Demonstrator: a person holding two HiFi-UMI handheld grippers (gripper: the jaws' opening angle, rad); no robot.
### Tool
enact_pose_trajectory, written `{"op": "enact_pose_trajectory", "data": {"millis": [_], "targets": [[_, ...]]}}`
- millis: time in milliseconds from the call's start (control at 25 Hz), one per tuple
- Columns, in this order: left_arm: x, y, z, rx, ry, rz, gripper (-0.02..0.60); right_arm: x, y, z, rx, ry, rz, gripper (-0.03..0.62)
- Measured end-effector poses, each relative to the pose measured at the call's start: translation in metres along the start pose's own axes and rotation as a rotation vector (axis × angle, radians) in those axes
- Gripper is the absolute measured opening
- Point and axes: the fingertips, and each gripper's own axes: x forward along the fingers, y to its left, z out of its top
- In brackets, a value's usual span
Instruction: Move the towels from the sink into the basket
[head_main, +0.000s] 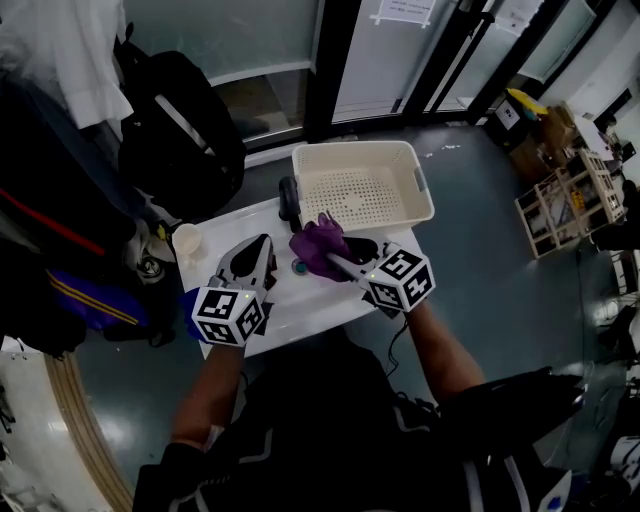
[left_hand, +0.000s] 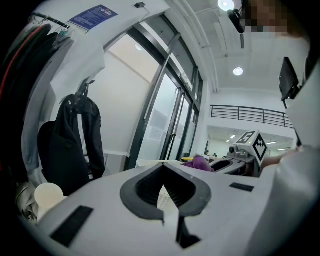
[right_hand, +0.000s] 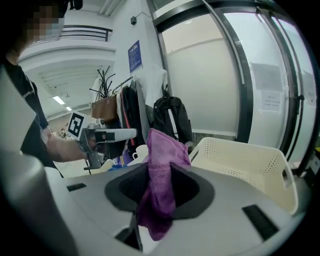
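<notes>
Purple towel (head_main: 318, 243) is bunched and clamped in the right gripper (head_main: 330, 258) jaws, up above the far side of the sink (head_main: 305, 308), just short of the basket (head_main: 421, 190). Best to carry it farther until it's fully over the basket floor, then part the jaws; a trailing end could snag the near rim. Left gripper (head_main: 264, 246) is just left of the towel, jaws together and empty.

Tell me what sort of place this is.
Probably an office or lab entrance hall, not a home. It has tall glass doors and an upper-floor railing, and coats and a backpack hang beside a small white worktable.
</notes>
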Motion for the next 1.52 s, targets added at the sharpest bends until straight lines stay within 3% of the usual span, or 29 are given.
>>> {"op": "enact_pose_trajectory", "data": {"millis": [280, 520, 840, 1040, 1200, 1520], "targets": [[0.037, -0.032, 0.023, 0.079, 0.002, -0.006, 0.006, -0.040, -0.074, 0.028, 0.011, -0.073, -0.090, 0.133], [0.070, -0.046, 0.028, 0.043, 0.009, -0.021, 0.006, -0.059, -0.143, 0.041, 0.019, -0.101, -0.169, 0.138], [0.115, -0.053, 0.032, 0.062, 0.021, 0.019, 0.006, -0.040, -0.222, 0.021, 0.069, -0.016, -0.256, 0.141], [0.145, -0.061, 0.025, 0.072, 0.045, 0.034, 0.006, -0.015, -0.260, 0.007, 0.089, 0.040, -0.254, 0.144], [0.166, -0.051, 0.010, -0.005, 0.085, 0.069, 0.006, 0.010, -0.279, -0.006, 0.083, 0.092, -0.211, 0.144], [0.196, -0.037, -0.018, -0.030, 0.178, 0.131, 0.006, 0.054, -0.308, -0.042, 0.053, 0.239, -0.176, 0.147]]}}
